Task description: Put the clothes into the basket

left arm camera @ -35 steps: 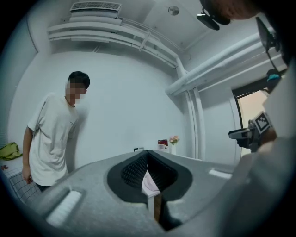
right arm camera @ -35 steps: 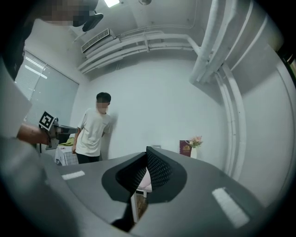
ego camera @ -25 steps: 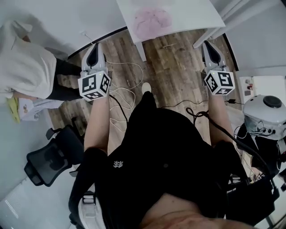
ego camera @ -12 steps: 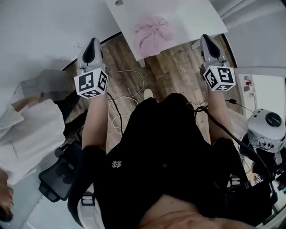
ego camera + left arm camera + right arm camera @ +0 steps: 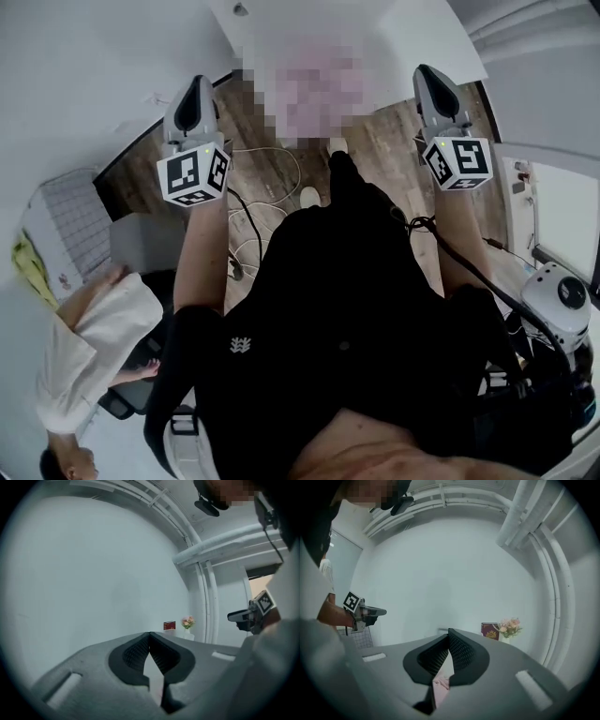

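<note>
A pink garment lies bunched on a white table ahead, partly under a mosaic patch. My left gripper is held level short of the table's left part, its jaws shut and empty. My right gripper reaches the table's near edge, also shut with nothing held. In the right gripper view the fingertips meet, and pink cloth shows below through the gap behind them. In the left gripper view the tips meet too. A white gridded basket stands at the far left.
A person in a white top crouches at the lower left by a grey box. White cables trail on the wood floor. A round grey appliance sits at the right. A red book and flowers stand at the table's back.
Both grippers have moved forward toward the table, still shut. The person in white has shifted to the lower left, and the white basket has come into view at the left.
</note>
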Motion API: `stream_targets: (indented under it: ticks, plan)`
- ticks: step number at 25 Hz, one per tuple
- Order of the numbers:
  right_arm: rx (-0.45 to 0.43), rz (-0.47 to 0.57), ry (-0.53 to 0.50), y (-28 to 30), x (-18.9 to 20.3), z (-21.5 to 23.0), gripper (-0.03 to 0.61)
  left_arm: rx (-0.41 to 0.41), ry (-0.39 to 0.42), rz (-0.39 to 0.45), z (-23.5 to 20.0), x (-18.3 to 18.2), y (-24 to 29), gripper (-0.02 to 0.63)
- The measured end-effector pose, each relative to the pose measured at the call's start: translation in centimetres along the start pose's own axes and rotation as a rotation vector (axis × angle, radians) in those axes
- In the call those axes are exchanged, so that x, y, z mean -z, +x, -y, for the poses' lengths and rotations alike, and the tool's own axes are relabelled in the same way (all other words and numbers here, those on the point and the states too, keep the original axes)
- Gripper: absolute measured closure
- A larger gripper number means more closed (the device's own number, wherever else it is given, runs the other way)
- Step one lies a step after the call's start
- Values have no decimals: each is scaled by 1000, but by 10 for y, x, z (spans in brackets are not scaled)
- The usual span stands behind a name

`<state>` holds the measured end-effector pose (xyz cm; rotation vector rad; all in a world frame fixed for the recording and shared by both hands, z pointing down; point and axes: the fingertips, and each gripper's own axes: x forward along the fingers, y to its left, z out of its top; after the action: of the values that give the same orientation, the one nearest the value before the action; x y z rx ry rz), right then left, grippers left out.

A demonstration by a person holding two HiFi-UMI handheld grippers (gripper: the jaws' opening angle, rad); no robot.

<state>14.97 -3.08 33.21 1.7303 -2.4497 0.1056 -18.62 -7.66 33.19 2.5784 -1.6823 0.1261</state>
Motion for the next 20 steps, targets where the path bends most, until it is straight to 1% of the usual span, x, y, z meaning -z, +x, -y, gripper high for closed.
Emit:
stream_targets:
  ticks: [3,6,12,16,20]
  plan:
    - [-36,-19,10,28,9,16,580,-25,-3,-22,0,4,24,614]
    - [-99,-46,-5,62,18,24,580,-64,-5,-35,-4,3,48,614]
    - [-197,-33,-7,130,11,35,580,-131,-7,-38,-26,-7,93,614]
    - [-230,-75,18,150,29,33,579,-130,-4,-69,-30,-1,110,615]
    - [-240,-134,41,149,53,26,580,-90,2,-109,-24,19,120,615]
